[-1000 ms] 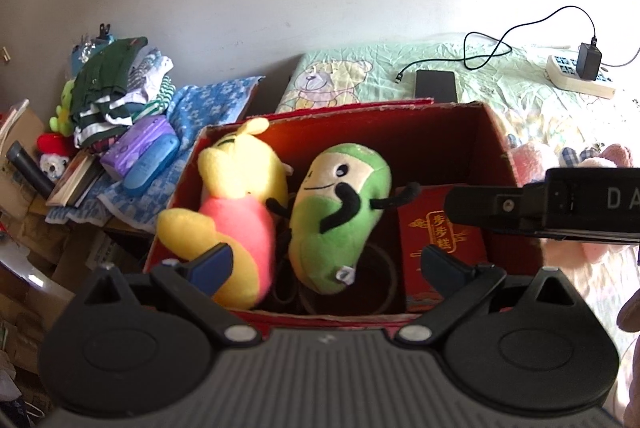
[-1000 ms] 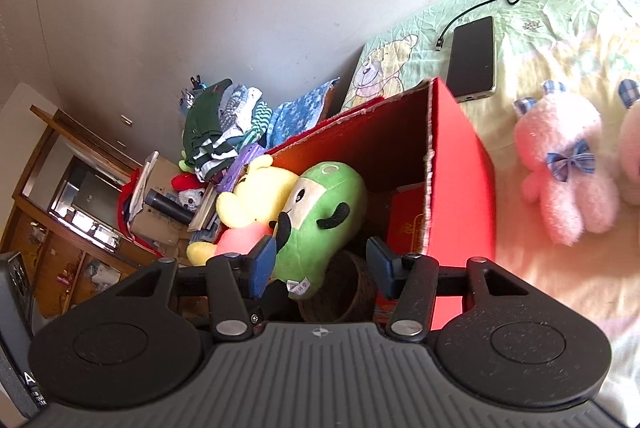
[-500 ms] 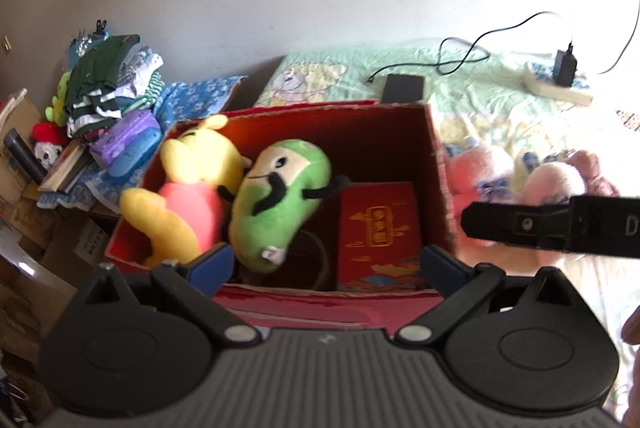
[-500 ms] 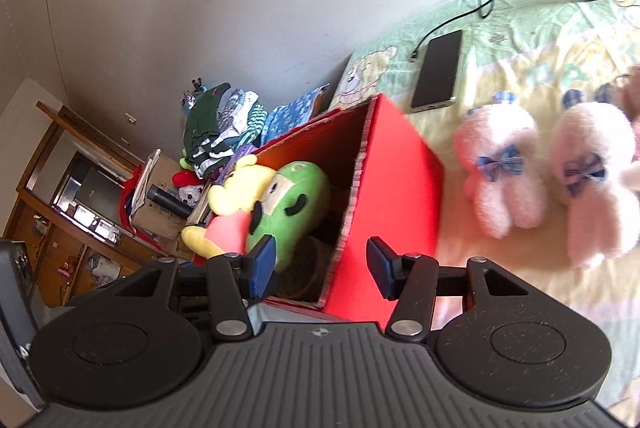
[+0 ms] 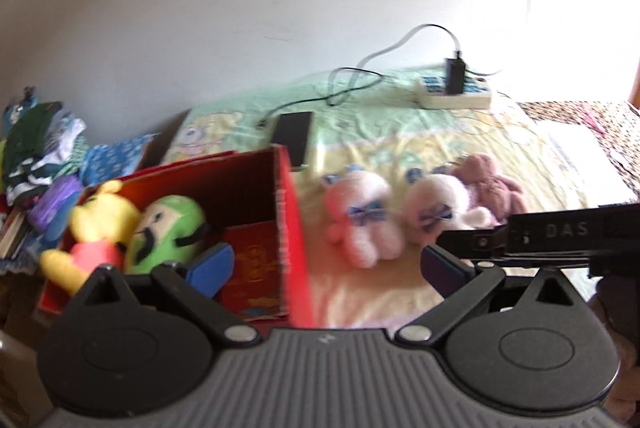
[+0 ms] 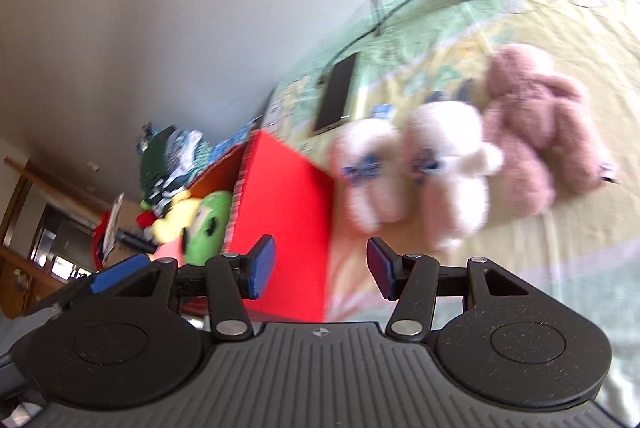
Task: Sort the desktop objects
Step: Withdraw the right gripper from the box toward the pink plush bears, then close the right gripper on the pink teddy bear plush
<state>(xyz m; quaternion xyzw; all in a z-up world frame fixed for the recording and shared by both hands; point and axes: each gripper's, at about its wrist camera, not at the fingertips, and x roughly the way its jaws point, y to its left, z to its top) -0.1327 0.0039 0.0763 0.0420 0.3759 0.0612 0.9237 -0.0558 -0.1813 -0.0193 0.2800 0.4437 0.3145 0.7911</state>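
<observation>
Both my grippers are empty, jaws wide: left gripper (image 5: 326,266) by the red box (image 5: 294,228), right gripper (image 6: 320,270) aimed at the pink plush bears (image 6: 416,180) lying on the bed (image 6: 540,240) beside it, spread ready to take one.

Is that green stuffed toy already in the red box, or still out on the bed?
In. The green stuffed toy sits inside the red box, beside a yellow one.

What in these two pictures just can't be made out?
- Left wrist view: the floor of the red box is hidden by the yellow plush and green plush.
- Right wrist view: motion blur smears the pink plush toys' faces.
- The phone screen: dark, unreadable.
</observation>
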